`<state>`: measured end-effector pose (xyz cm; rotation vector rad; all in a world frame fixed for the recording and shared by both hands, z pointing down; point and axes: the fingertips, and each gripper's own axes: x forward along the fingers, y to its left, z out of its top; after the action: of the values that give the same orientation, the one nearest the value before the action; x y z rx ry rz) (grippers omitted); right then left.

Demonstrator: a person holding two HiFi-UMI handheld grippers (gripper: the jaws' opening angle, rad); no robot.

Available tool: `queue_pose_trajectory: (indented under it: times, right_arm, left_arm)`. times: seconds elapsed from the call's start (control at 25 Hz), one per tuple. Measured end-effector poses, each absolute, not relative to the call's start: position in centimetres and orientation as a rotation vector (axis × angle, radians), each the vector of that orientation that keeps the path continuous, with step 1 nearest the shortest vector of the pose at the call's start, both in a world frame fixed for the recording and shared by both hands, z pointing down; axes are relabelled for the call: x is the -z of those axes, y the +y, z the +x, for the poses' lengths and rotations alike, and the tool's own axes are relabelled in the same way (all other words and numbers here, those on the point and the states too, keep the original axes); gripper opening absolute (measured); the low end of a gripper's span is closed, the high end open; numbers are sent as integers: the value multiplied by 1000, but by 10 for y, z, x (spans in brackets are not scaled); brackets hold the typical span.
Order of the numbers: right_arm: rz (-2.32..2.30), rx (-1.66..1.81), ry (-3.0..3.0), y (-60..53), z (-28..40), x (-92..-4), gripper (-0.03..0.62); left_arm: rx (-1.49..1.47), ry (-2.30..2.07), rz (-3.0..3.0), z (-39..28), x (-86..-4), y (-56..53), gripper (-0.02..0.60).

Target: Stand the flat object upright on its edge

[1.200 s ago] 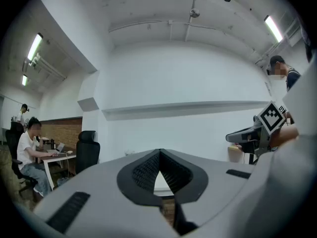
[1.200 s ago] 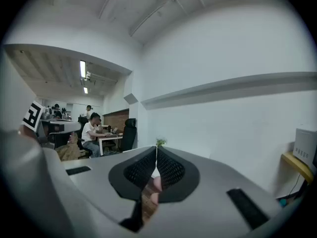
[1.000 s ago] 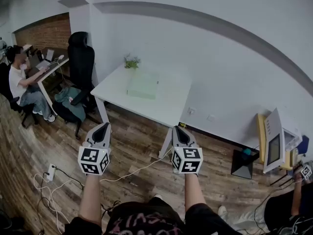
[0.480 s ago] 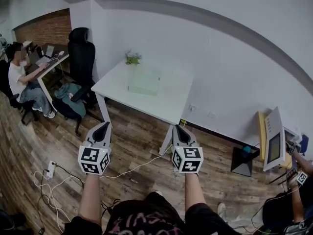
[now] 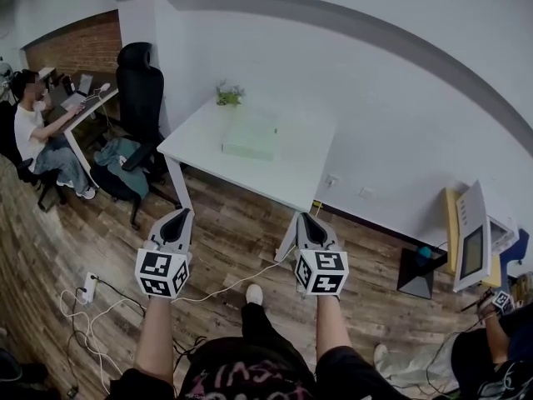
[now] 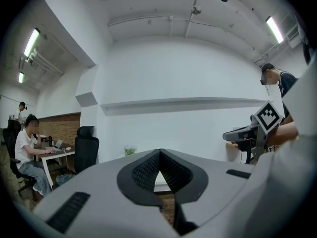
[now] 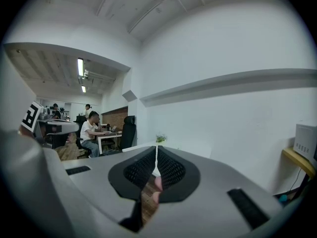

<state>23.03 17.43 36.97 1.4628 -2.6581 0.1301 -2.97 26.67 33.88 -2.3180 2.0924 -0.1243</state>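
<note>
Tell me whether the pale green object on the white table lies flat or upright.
Lying flat: the object shows its broad face on the table.

left gripper (image 6: 159,151) bottom centre, jaws together, nothing between | black office chair (image 6: 86,150) left of centre | seated person (image 6: 26,150) at desk (image 6: 52,153), lower left | small plant (image 6: 130,150) mid-frame | standing person (image 6: 280,81) at right, marker cube (image 6: 268,116) below | ceiling light (image 6: 30,42) upper left

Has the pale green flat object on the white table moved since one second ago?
No. The flat object lies at the same spot on the white table, just as near the small plant as before; only the camera shifted.
</note>
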Motion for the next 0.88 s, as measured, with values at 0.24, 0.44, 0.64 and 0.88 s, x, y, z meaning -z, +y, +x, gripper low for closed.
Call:
queue_pose_trajectory:
  times: [0.24, 0.44, 0.64, 0.88]
  right_arm:
    - [1442, -142, -2659, 151, 212, -375, 28]
    - [1440, -148, -2651, 123, 204, -382, 28]
    - [1430, -174, -2642, 84, 195, -393, 28]
    - [1416, -214, -2626, 28, 184, -410, 28]
  left_arm:
    - [92, 2122, -2315, -50, -339, 245, 15]
    - [116, 2122, -2325, -58, -348, 216, 15]
    - [163, 2123, -2338, -65, -362, 179, 15]
    - [187, 2147, -2352, -78, -376, 125, 15]
